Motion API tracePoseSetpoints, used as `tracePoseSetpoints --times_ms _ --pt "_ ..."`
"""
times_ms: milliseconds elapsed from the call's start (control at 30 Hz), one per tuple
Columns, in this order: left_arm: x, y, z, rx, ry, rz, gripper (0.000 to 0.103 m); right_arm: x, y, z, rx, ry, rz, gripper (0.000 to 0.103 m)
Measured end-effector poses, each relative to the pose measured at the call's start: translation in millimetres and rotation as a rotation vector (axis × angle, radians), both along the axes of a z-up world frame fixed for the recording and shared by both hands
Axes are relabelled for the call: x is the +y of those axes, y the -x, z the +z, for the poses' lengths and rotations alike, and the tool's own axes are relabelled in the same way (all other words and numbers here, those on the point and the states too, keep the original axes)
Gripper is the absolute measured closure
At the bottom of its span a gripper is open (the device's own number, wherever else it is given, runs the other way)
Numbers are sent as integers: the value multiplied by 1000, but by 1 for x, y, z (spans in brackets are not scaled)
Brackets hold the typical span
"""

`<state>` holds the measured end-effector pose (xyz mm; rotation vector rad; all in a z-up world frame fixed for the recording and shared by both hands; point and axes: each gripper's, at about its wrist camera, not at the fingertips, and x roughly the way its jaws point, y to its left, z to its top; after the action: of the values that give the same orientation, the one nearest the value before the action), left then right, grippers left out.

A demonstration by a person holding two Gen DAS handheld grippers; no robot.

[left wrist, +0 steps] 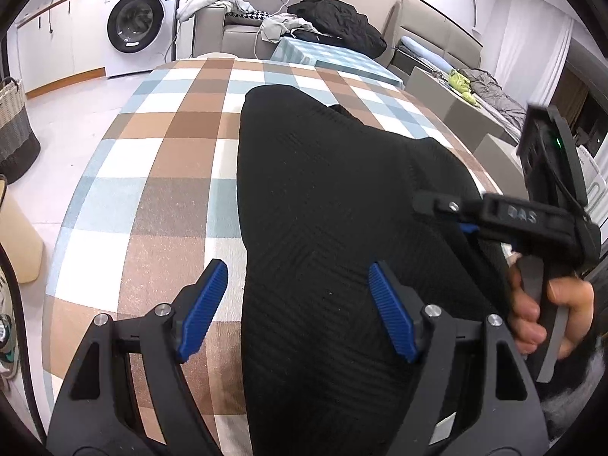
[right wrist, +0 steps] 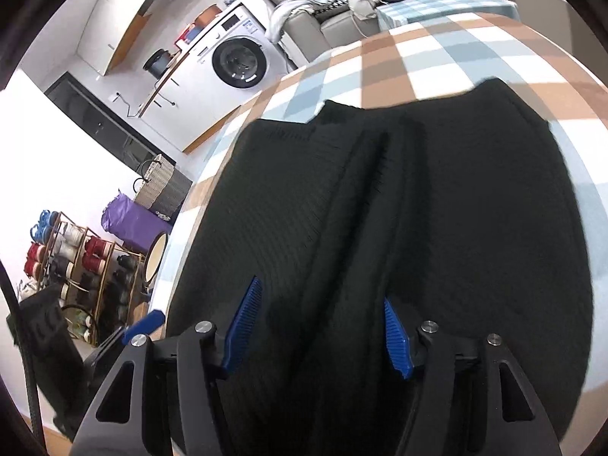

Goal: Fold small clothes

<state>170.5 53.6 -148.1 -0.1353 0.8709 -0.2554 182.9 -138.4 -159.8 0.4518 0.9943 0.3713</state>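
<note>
A black ribbed knit garment [left wrist: 323, 197] lies folded lengthwise on the checked tablecloth [left wrist: 159, 174]. My left gripper [left wrist: 298, 311] is open just above the garment's near left edge. One blue pad is over the cloth and the other over the knit, with nothing pinched. A hand [left wrist: 532, 311] holds my right gripper [left wrist: 448, 212] at the garment's right side. In the right wrist view that right gripper [right wrist: 321, 336] stands open over the garment [right wrist: 437, 209]. A raised fold ridge [right wrist: 364, 197] runs between its fingers, and the pads do not press on it.
The table's left edge drops to a white floor with a woven basket [left wrist: 15, 125]. A washing machine [left wrist: 140, 22], a sofa with heaped clothes [left wrist: 334, 22] and a second checked table [left wrist: 334, 57] stand behind. A rack of yarn spools [right wrist: 79, 266] stands left of the table.
</note>
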Motion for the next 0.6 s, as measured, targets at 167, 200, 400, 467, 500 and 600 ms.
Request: tracePoseSetpoints --times_ms 167,200,400,467,500,600 --pt "0 2 4 -10 10 -2 28 7 0 18 -68 38 48 91" --pt "1 3 8 -18 13 -3 28 6 4 30 -105 33 63 92" --pt "-2 1 5 -13 15 -8 28 -23 8 47 -120 135 -22 90" --pt "-4 -1 0 6 13 -5 28 -37 -6 17 12 146 -56 87" --pt "-4 -1 -3 15 11 -4 28 -42 -8 7 61 118 -67 87" --pt "-6 2 -7 26 -5 -3 28 -54 7 4 56 37 -65 73"
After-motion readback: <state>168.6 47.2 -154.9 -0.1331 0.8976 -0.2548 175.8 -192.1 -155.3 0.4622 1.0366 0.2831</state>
